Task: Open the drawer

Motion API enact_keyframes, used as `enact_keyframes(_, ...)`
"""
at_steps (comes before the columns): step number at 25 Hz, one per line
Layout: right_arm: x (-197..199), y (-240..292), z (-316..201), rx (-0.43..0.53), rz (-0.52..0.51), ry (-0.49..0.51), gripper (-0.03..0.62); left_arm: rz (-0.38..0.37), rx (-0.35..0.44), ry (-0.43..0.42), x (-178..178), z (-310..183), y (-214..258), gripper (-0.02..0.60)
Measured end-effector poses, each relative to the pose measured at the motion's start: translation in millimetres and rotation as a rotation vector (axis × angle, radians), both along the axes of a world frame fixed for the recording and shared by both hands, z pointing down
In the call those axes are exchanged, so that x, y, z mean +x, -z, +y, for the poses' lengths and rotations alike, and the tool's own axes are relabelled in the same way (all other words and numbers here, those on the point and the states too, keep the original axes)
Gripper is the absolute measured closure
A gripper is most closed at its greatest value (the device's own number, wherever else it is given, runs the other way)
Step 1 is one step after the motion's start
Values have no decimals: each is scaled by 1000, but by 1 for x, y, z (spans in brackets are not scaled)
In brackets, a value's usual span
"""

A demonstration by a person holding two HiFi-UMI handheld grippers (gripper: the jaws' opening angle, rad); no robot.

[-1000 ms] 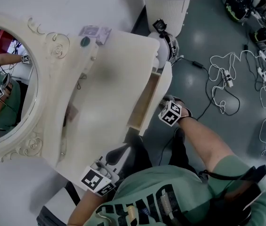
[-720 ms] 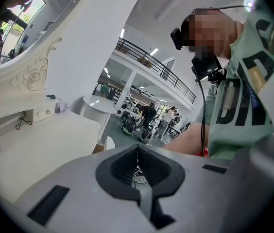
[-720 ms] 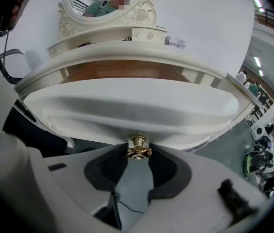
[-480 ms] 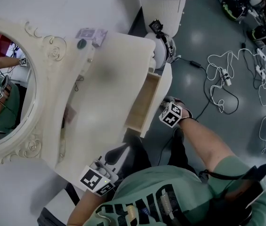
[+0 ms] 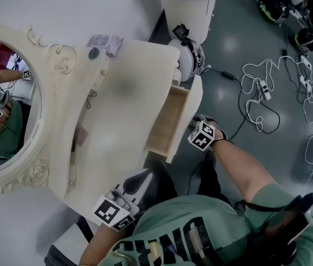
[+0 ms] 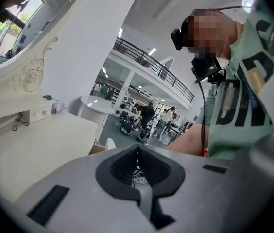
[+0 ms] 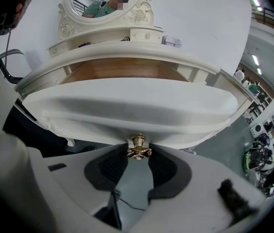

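Your right gripper (image 7: 138,155) clamped on the drawer's gold knob (image 7: 138,146), drawer (image 5: 170,115) standing partly out of the white dressing table (image 5: 126,87), your left gripper (image 6: 137,154) closed tight on nothing, near the table's edge.

Cream-white all over the dressing table (image 5: 117,110), and the drawer (image 5: 170,121) shows pale honey-brown wood behind its white front. There's the knob (image 7: 137,142), bright brass-gold, set against the black ribbed pads (image 7: 109,168) of the pale grey right gripper (image 7: 138,154). Same grey body, same black pads on the left gripper (image 6: 138,152). The marker cube (image 5: 202,136) wears bold black squares on white. Mirror frame (image 5: 51,165), at the left of the head view, cream with carved scrolls. Shirt (image 5: 184,226) sage green, black lettering. Floor (image 5: 240,49) dark grey-green, white cables (image 5: 267,93) looping at the right.
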State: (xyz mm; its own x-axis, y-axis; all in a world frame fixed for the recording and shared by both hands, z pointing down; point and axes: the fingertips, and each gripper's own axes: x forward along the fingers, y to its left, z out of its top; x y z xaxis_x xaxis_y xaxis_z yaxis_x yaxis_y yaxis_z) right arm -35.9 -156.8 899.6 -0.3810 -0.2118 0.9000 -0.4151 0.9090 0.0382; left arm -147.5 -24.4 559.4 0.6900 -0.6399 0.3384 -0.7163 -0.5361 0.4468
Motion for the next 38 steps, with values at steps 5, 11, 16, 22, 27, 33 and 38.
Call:
enact_keyframes(5, 8, 0, 3, -1, 4, -9, 459, 4, 5, -3, 3, 1, 1, 571)
enact_keyframes(11, 16, 0, 6, -2, 7, -19, 459, 4, 7, -11, 8, 2, 2, 571)
enact_keyframes(16, 24, 0, 8, -4, 7, -27, 459, 5, 9, -13, 12, 3, 3, 571)
enact_keyframes(22, 32, 0, 11, -4, 12, -33, 459, 6, 9, -21, 16, 3, 2, 571)
enact_keyframes(27, 38, 0, 13, -2, 12, -39, 459, 8, 11, -27, 18, 3, 2, 571)
enact_keyframes(33, 47, 0, 16, -4, 14, -45, 459, 12, 9, -32, 22, 3, 3, 571)
enact_keyframes(38, 53, 0, 18, -4, 13, -49, 459, 14, 10, -34, 24, 3, 3, 571)
